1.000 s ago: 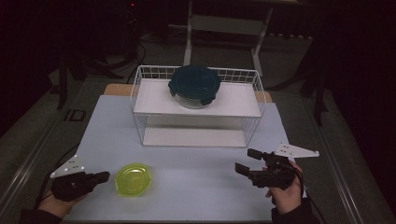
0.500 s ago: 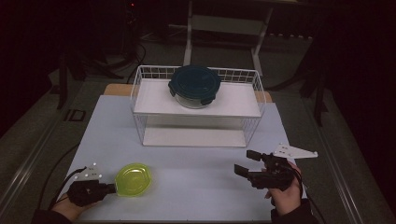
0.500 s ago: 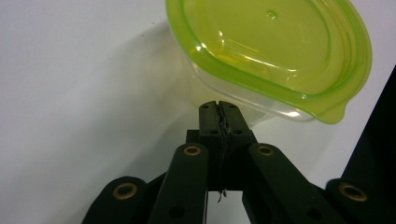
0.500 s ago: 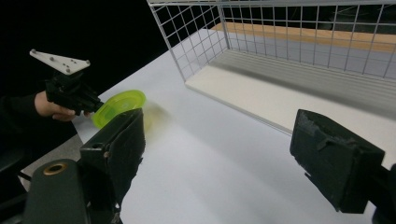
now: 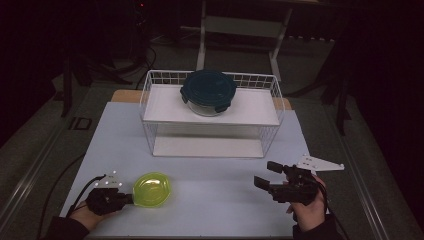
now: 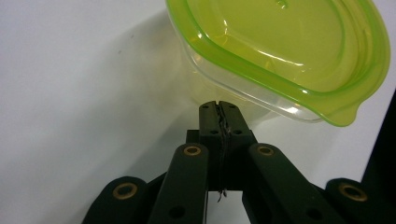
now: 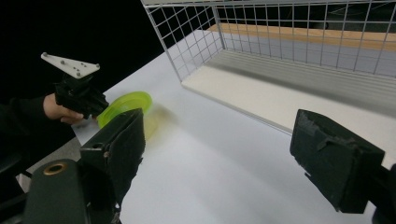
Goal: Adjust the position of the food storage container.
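Observation:
A lime-green lidded container (image 5: 152, 189) sits on the white table near the front left. My left gripper (image 5: 131, 198) lies just left of it, held by a hand. In the left gripper view the jaws (image 6: 218, 106) are pressed together with nothing between them, their tip against the clear side wall under the green lid (image 6: 280, 56). My right gripper (image 5: 264, 173) hovers at the front right, open and holding nothing. The right gripper view looks between its wide-apart jaws (image 7: 219, 154) at the green container (image 7: 123, 106) and the other gripper's hand.
A white wire rack (image 5: 150, 100) stands at the back middle of the table, with a dark round lidded container (image 5: 208, 90) on its upper shelf. Its lower shelf (image 7: 280, 93) is bare. The table's front edge lies close to both hands.
My left gripper has slid right along the table's front until its tip meets the green container. The right gripper has barely moved.

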Tool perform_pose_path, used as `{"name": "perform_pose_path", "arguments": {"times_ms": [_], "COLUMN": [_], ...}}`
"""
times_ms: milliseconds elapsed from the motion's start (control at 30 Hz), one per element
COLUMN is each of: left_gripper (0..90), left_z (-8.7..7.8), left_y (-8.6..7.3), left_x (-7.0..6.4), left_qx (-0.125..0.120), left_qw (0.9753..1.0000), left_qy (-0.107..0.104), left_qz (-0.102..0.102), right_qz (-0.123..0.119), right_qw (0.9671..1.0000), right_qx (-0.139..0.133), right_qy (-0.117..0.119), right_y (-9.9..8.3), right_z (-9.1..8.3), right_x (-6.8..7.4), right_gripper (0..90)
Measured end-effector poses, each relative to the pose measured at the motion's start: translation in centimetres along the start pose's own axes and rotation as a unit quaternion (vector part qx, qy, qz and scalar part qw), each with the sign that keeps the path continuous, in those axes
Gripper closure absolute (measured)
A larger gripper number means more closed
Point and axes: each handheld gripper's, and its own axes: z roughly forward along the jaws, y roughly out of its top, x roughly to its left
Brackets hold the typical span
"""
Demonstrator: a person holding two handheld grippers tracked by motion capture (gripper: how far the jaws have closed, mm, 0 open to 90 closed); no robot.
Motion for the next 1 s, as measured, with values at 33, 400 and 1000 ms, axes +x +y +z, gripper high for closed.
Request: {"name": "perform_pose_path", "arguments": {"times_ms": [33, 400, 1000], "left_gripper": [88.4, 88.3, 88.3], "left_z": [0.4, 0.7, 3.0], "left_y": [0.5, 0.8, 2.6], "left_x": [-0.1, 0.2, -0.5], "left_qx": [0.003, 0.002, 0.014], "left_qw": [1.0, 1.0, 0.9997], "left_qy": [0.002, 0.0, -0.01], "left_qz": [0.005, 0.004, 0.015], "right_qz": [0.0, 0.0, 0.006], "right_qw": [1.0, 1.0, 0.9999], "right_qx": [0.0, 0.003, 0.009], "right_qy": [0.0, -0.004, -0.012], "right_y": [0.0, -0.1, -0.9], "right_z": [0.0, -0.3, -0.2], "right_x": [0.0, -0.1, -0.5], "right_gripper": [17.5, 17.5, 17.5]}}
